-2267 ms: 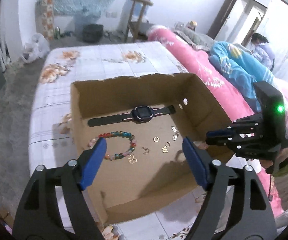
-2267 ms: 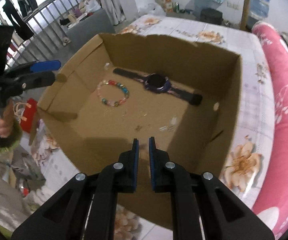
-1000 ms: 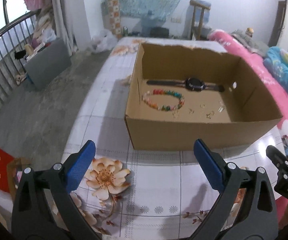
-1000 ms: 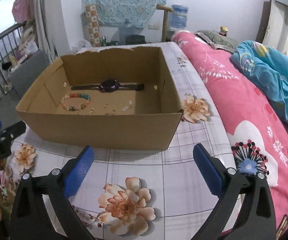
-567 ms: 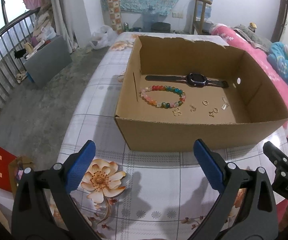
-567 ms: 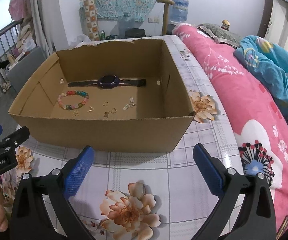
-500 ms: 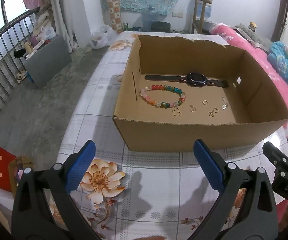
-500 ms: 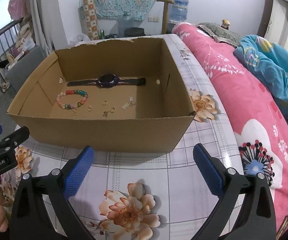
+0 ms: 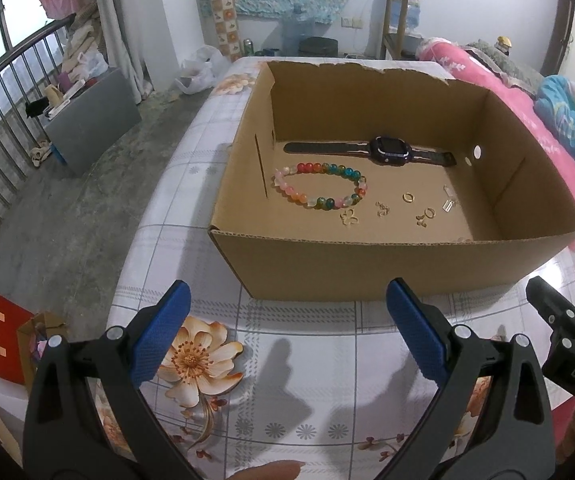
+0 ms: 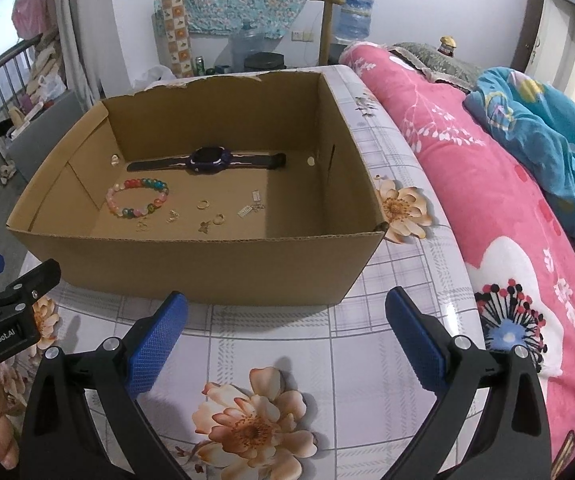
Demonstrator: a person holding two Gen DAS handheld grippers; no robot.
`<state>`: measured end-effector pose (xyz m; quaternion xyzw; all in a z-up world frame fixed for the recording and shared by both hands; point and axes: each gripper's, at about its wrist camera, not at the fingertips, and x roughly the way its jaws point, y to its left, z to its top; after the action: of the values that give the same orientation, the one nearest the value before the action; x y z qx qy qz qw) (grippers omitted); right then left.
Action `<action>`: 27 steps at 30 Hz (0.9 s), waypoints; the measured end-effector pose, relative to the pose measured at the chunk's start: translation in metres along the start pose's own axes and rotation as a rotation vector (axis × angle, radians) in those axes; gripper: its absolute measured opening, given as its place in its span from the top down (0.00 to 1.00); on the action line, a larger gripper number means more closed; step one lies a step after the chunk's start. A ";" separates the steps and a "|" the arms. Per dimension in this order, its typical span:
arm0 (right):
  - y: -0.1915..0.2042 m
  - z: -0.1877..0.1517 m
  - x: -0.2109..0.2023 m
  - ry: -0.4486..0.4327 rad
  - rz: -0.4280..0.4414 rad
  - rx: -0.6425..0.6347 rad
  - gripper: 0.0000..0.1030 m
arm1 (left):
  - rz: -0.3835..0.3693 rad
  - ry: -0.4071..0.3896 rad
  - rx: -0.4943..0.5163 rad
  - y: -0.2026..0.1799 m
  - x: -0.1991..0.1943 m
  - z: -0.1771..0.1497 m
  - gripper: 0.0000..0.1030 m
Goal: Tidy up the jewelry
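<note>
Both tongs are wide open and hold nothing. The left tongs and the right tongs hang over the flowery worktop, on the near side of the cardboard box, and touch none of the jewelry.

All the jewelry lies on the floor of the box. The watch lies flat near the far wall. The bead bracelet is just in front of it, toward the left wall. A gold ring, a butterfly charm and a few more tiny gold and silver bits lie near each other toward the middle and right. To me it looks sorted, or close to it.

Things could still go wrong:

- The near wall of the box stands between the tongs and the jewelry. If the tongs go in low, they could bump that wall and push the box. Then the little pieces would slide and mix up.
- The small bits are thin and flat. The wide blue pads might slip off them or flick them away.
- The tiny pieces lie close together, so a grab could catch two at once or knock a neighbor aside.
- The round beads could roll if nudged, and the bracelet might bump the butterfly charm just beside it.
- The two tongs are near each other here. If both go into the box at once, they could hit each other.
- The box has small holes in its side walls. I cannot tell if a tiny piece would fit through.
</note>
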<state>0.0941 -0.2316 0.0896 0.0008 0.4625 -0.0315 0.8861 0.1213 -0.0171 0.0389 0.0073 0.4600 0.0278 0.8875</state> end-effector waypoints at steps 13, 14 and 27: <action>-0.005 -0.002 -0.001 -0.012 -0.017 -0.005 0.06 | -0.005 0.020 0.010 -0.002 0.005 -0.004 0.08; -0.004 -0.002 -0.001 -0.013 -0.018 -0.006 0.06 | -0.005 0.019 0.009 -0.002 0.006 -0.004 0.08; -0.003 -0.002 -0.001 -0.013 -0.018 -0.009 0.06 | -0.006 0.017 0.000 -0.002 0.004 -0.004 0.08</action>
<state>0.0913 -0.2342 0.0894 -0.0075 0.4570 -0.0374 0.8886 0.1201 -0.0188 0.0331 0.0054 0.4673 0.0251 0.8837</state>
